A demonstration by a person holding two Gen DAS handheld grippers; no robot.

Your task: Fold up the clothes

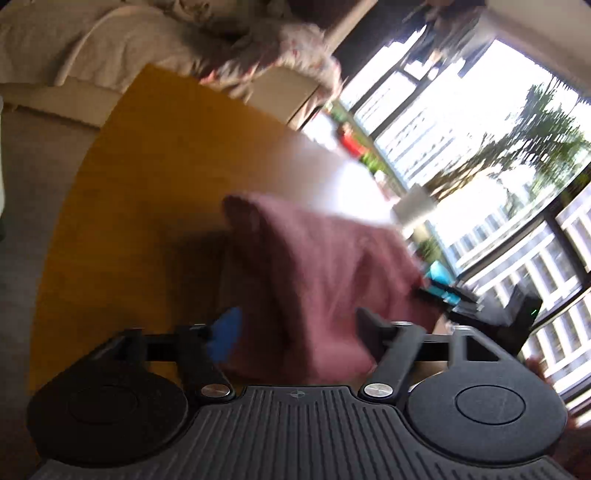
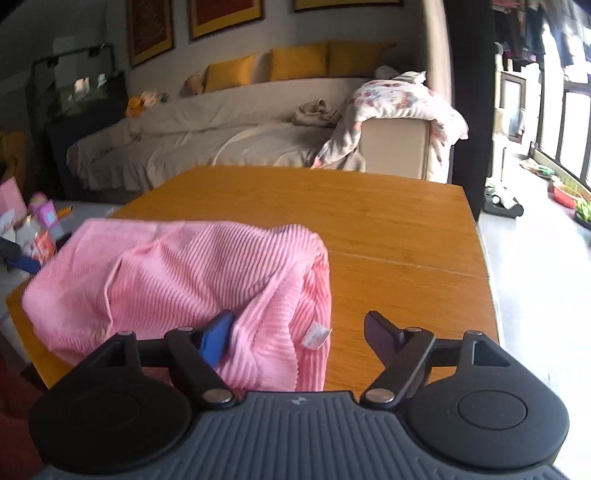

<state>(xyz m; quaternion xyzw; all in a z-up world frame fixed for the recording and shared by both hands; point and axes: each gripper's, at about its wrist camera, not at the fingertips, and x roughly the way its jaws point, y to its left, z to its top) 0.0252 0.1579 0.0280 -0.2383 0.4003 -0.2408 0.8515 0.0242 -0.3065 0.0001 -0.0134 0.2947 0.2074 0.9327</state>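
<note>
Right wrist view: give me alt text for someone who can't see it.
A pink ribbed garment lies bunched on a wooden table, with the open right gripper at its near edge, fingers wide apart. A sofa draped in blankets stands behind the table.

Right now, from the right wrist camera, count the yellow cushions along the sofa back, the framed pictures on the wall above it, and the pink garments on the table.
Yellow cushions on the sofa: 3
Framed pictures on the wall: 3, all cut off by the top edge
Pink garment on the table: 1
Total: 7
</note>
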